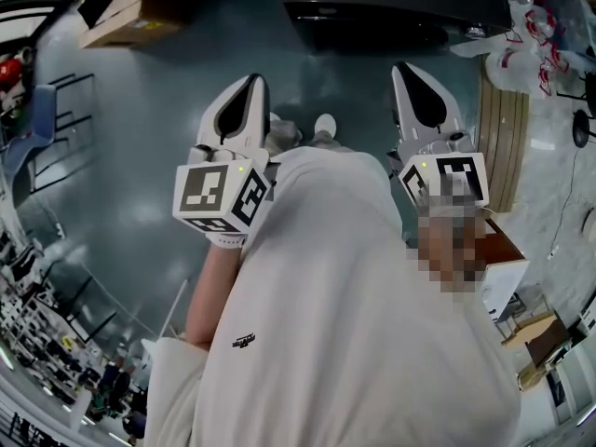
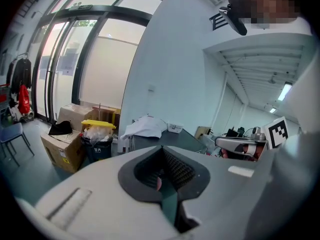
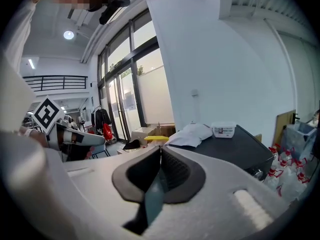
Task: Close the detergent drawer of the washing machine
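Left gripper [image 1: 251, 82], right gripper [image 1: 403, 71]: jaws closed tip to tip, nothing held. Washing machine [image 3: 242, 146] ahead, well apart (cloth [image 3: 192, 133] on top); drawer not discernible. Likely best: approach, find drawer, press front squarely with closed tips, push straight.

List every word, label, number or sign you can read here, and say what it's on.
No text reads clearly.
Small black logo on the white shirt: too small.
Yellow sticker on the brown cardboard box: blurred.
Label on the white plastic tub: blurred.
Black wall sign: distorted, illegible.
Marker cubes: patterns only.
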